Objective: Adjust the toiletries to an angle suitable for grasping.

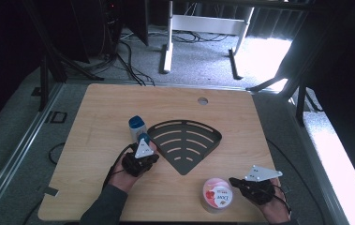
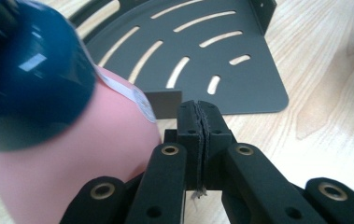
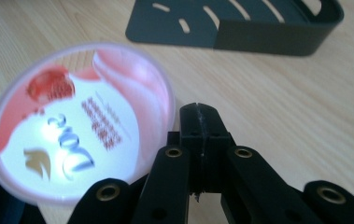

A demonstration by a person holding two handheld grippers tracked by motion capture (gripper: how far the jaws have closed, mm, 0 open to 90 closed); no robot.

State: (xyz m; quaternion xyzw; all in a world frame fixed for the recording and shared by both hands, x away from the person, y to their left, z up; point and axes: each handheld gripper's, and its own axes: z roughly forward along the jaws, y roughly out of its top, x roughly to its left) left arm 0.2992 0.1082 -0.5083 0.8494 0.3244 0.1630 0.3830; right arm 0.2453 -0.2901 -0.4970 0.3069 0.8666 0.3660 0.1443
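A pink bottle [image 2: 86, 154] with a dark blue cap [image 2: 25, 70] stands just left of my left gripper [image 2: 198, 109], whose jaws are shut with nothing between them. In the high view the bottle [image 1: 137, 124] is at the left edge of a dark fan-shaped slotted tray [image 1: 184, 140], with the left gripper [image 1: 146, 143] beside it. A round jar with a pink and white Dove lid [image 3: 76, 126] lies close to the left of my right gripper [image 3: 200, 112], also shut and empty. From above, the jar [image 1: 218, 194] sits near the table's front edge, and the right gripper [image 1: 235, 182] is to its right.
The tray [image 2: 240, 79] lies straight ahead of the left gripper, and its raised wall [image 3: 268, 39] shows beyond the right one. The wooden table [image 1: 95, 112] has a small round hole [image 1: 203, 101] near its far edge. Cables and desk legs are on the floor beyond.
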